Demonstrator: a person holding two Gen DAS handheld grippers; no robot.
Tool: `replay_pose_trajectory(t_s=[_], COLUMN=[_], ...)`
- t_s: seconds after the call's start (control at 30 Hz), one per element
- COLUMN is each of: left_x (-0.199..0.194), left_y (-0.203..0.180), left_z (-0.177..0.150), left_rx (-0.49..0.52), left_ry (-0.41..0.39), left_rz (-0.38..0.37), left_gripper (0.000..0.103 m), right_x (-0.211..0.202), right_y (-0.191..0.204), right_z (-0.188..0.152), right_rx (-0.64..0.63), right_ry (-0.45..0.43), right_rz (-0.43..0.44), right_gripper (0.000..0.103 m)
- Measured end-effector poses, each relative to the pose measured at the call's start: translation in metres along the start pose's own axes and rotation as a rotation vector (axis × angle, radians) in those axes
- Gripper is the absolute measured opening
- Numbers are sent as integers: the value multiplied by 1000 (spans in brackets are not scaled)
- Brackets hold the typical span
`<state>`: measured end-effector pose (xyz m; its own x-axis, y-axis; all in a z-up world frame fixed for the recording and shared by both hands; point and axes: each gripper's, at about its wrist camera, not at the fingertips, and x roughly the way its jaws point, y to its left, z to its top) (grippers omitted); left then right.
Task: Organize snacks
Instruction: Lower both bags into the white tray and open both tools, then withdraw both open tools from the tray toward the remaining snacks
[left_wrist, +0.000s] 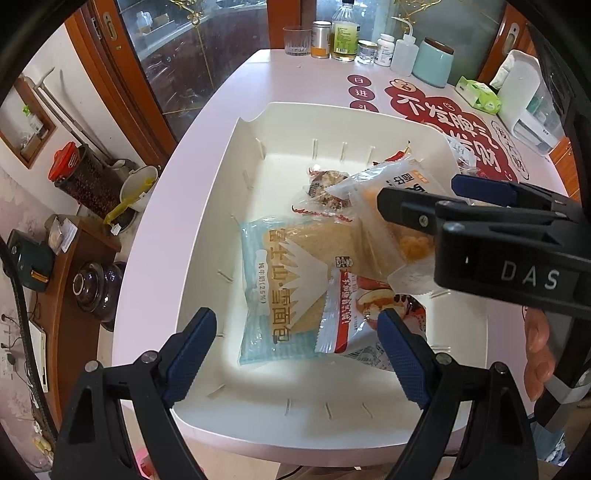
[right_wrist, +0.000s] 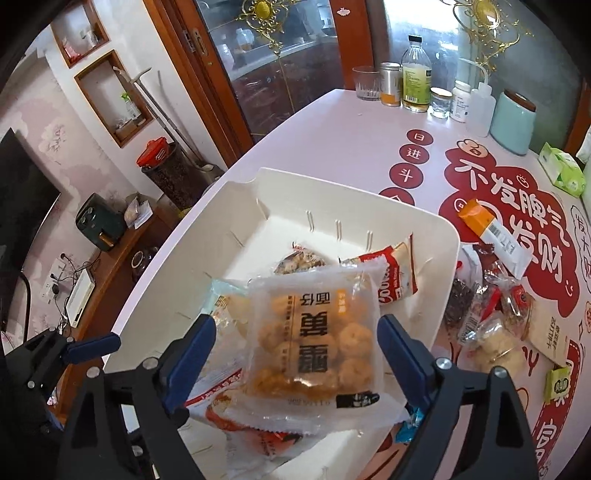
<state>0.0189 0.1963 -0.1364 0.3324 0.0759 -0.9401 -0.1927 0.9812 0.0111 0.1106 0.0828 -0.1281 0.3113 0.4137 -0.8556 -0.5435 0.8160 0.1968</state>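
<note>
Snack packets gathered in a cream bin on the pink counter, both hand-held grippers spread wide above it.

The left hand-held gripper (left_wrist: 295, 354) hangs with its blue pads apart over the cream bin (left_wrist: 207, 206), nothing pinched; below it lie a blue bread packet (left_wrist: 280, 291) and, at its 3 o'clock, a red-and-white packet (left_wrist: 354, 317). The right hand-held gripper (right_wrist: 297, 354) is also spread, and a clear packet of golden round pastries (right_wrist: 314, 332) sits between its pads; whether either pad touches it I cannot tell. At that packet's 12 o'clock a red-and-white bag (right_wrist: 395, 273) leans on the bin's far wall. More loose snacks (right_wrist: 487, 310) lie on the counter (right_wrist: 332, 140) outside the bin at 3 o'clock, an orange-capped stick packet (right_wrist: 491, 232) beyond them.
</note>
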Motion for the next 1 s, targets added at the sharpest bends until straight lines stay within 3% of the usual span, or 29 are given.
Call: replay_pose_trajectory(t_s=[0.63,1.0], left_x=[-36,-49], left_y=[-27,-69], left_z=[5,10], left_rx=[25,78], left_ry=[-66,-88], left_rz=[-15,-34], left_gripper=[88,88], right_x=[-49,-87], right_y=[-20,-53], right_z=[-14,-29], right_rx=[17,40], right_ry=[-64,-127], right_rz=[2,-29], right_gripper=[91,91])
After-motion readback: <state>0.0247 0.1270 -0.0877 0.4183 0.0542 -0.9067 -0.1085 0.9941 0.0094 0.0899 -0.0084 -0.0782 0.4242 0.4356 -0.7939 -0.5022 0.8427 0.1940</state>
